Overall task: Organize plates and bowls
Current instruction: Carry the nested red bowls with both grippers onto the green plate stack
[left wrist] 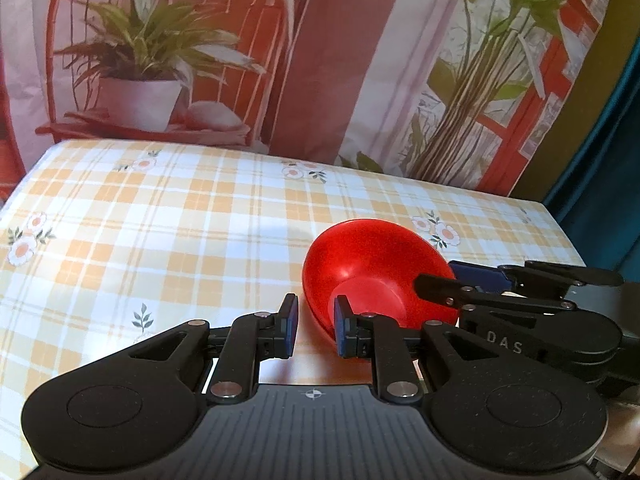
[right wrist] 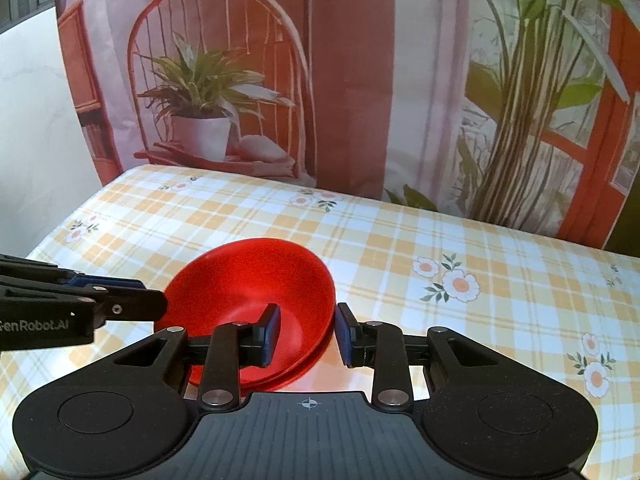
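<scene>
A red bowl [left wrist: 372, 264] is tilted up off the checked tablecloth [left wrist: 160, 216], its underside and foot ring turned toward the left wrist camera. In the right wrist view its hollow inside [right wrist: 256, 280] faces the camera, and it seems to sit on a second red dish. My left gripper [left wrist: 316, 326] is open, with its right finger [left wrist: 340, 332] against the bowl's near edge. My right gripper [right wrist: 306, 334] is open and straddles the bowl's rim, left finger [right wrist: 270, 332] inside, right finger [right wrist: 346, 334] outside. Each gripper shows in the other's view [left wrist: 460, 284] [right wrist: 132, 300].
The table is covered by a yellow and white checked cloth with flowers [right wrist: 460, 284]. A printed backdrop [right wrist: 360, 80] of a chair and potted plants hangs behind the far edge. A dark teal curtain [left wrist: 608, 160] is at the right. A white wall [right wrist: 28, 120] is at the left.
</scene>
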Tool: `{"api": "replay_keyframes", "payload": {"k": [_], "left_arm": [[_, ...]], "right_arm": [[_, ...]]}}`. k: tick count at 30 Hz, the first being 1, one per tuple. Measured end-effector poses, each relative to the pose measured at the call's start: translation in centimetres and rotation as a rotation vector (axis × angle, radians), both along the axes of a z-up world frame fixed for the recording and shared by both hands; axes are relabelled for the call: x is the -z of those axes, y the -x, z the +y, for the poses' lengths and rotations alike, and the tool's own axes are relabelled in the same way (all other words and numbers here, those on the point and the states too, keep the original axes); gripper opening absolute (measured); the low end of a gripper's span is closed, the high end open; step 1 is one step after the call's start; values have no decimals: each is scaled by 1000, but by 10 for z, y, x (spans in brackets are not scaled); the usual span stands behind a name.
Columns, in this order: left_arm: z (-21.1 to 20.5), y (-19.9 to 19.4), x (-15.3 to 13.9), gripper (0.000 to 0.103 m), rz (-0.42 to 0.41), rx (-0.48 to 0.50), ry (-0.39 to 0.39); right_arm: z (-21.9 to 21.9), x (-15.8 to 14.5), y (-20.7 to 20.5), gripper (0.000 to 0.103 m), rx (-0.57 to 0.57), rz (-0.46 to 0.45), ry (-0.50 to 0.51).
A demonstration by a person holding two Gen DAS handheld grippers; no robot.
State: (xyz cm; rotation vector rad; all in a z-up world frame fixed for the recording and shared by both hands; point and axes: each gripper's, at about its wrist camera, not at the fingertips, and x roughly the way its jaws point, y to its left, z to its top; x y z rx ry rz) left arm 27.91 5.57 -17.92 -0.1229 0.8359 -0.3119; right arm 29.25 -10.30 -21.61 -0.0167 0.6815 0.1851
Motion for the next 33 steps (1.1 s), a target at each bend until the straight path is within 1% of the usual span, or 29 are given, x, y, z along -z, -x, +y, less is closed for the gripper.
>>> {"api": "replay_keyframes", "payload": {"k": [3, 6, 12, 15, 16, 17, 20, 25, 30, 33], "left_arm": [[4, 0, 3, 21, 7, -12, 26], [4, 1, 4, 21, 7, -7, 35], [3, 0, 5, 21, 10, -12, 42], [3, 0, 8, 25, 12, -19, 49], [4, 0, 8, 29, 13, -23, 52], [4, 0, 10, 31, 16, -26, 56], [5, 0, 13, 31, 21, -27, 80], [3, -2, 17, 31, 28, -34, 97], [4, -3, 21, 30, 36, -55, 157], [2, -2, 22, 29, 22, -64, 162]], "right_arm": [[-5, 6, -1, 28, 13, 18, -11], [-7, 12, -1, 28, 18, 32, -22], [-6, 17, 0, 28, 5, 30, -38], [-5, 19, -1, 28, -2, 32, -47], [-4, 19, -1, 28, -4, 33, -48], [-4, 20, -1, 28, -8, 34, -50], [-3, 21, -1, 27, -15, 34, -53], [-4, 22, -2, 27, -16, 38, -65], [-6, 23, -1, 27, -15, 37, -82], [-6, 23, -1, 28, -17, 33, -83]]}}
